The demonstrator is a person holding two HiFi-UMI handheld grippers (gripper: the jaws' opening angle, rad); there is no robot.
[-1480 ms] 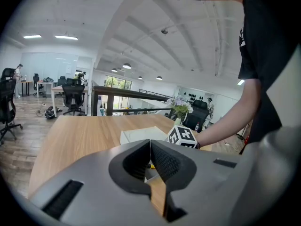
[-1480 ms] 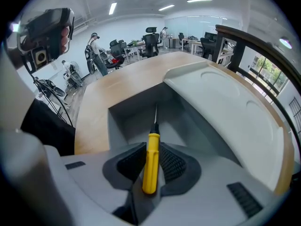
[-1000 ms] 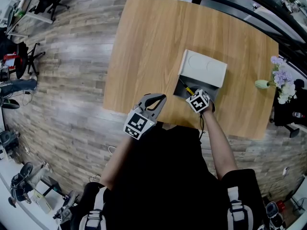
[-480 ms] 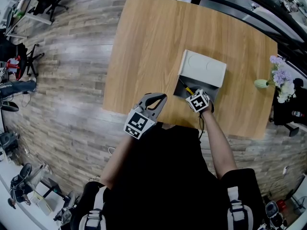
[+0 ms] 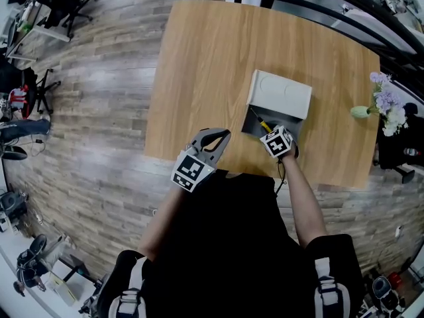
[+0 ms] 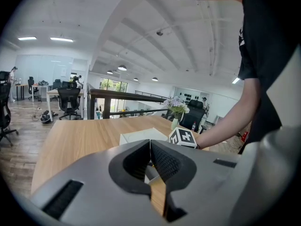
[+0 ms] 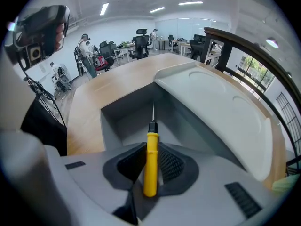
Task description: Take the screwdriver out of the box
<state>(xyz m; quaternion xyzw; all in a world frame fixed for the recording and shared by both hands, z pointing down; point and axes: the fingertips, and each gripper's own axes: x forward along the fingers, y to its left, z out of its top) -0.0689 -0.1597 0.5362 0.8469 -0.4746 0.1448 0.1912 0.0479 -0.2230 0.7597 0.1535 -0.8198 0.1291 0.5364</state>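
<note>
The wooden table fills the upper middle of the head view. The grey box sits on it right of centre. Its pale lid is raised, and the open hollow faces the table's near edge.

My left claw hangs at the lower middle of that view, over the table's near edge, beside the box but apart from it. In its own view the left claw has its tips pressed together with nothing between them, and the table shows behind.

My right claw is just right of it, at the box's near rim. In the right gripper view its pads are clamped on the yellow handle of the screwdriver at lower centre. The thin blade points up the frame, over the box hollow, with the lid slanting off to the right. I cannot tell whether the blade tip touches the box floor. From the head view the screwdriver slants up-left from my claw across the hollow.

A bunch of flowers lies at the table's right edge, well apart from the box.
</note>
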